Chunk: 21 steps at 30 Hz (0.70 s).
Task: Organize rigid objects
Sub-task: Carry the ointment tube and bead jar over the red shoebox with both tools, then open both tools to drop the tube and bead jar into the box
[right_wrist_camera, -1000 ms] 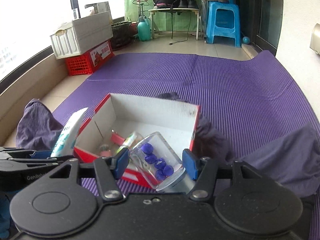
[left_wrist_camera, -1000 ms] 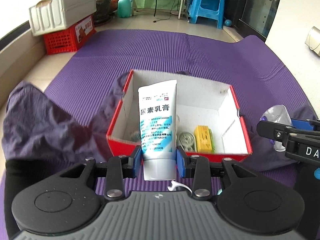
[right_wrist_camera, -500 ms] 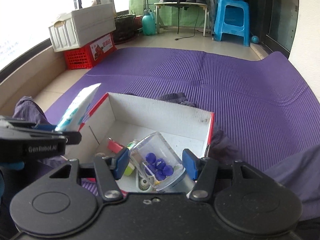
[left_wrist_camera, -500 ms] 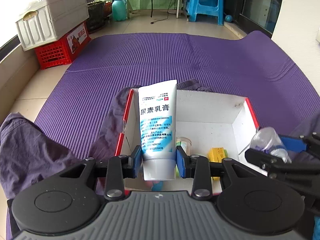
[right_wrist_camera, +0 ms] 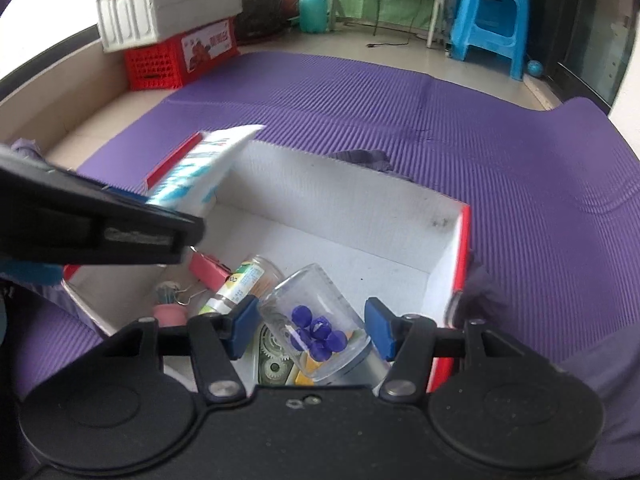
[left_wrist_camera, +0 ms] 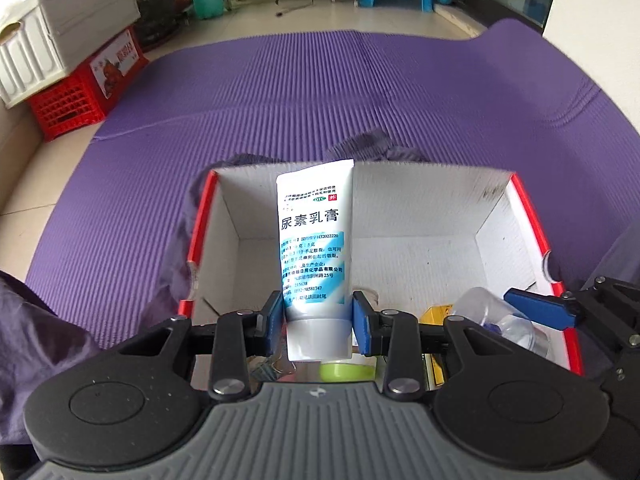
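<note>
Left wrist view: L gripper [left_wrist_camera: 316,318] clamps a white cream tube [left_wrist_camera: 314,248], cap toward the camera, over the red-edged box [left_wrist_camera: 202,220]. R gripper [right_wrist_camera: 310,326] grips a clear jar [right_wrist_camera: 316,320] of blue caps above that box's near-right corner.

We see a purple mat [left_wrist_camera: 304,92] on the floor [left_wrist_camera: 304,20]; the red-edged box [left_wrist_camera: 528,216] and dark cloth [left_wrist_camera: 36,320] lie on it.

ribbed purple foam mat [left_wrist_camera: 280,92], glossy plastic tube [left_wrist_camera: 314,240], clear plastic jar [right_wrist_camera: 320,320], matt cardboard box [left_wrist_camera: 440,208]
</note>
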Available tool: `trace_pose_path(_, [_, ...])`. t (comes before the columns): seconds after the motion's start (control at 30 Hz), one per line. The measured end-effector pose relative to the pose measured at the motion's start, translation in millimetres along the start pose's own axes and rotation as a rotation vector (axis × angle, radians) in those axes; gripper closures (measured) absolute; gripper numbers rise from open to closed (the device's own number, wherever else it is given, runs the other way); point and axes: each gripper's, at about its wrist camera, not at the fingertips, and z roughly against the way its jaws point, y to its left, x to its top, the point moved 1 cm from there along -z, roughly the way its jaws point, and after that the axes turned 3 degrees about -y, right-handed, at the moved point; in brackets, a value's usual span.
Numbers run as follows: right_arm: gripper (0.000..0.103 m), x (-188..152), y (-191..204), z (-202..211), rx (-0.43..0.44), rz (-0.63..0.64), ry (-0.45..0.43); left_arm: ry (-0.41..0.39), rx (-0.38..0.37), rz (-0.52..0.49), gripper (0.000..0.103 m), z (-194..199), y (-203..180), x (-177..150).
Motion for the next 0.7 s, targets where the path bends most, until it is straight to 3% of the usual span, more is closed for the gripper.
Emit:
trace_pose_path(0.3, [0.047, -7.8, 5.4, -27.0, 0.002, 0.039, 0.056, 0.067, 0.012, -0.022, 0.068, -34.7, -7.0, -10.0])
trace_pose_path(0.7, [0.046, -16.5, 3.8, -40.8, -0.002, 0.034, 0.095, 0.095, 0.009, -0.013, 0.068, -48.2, -6.6, -23.8])
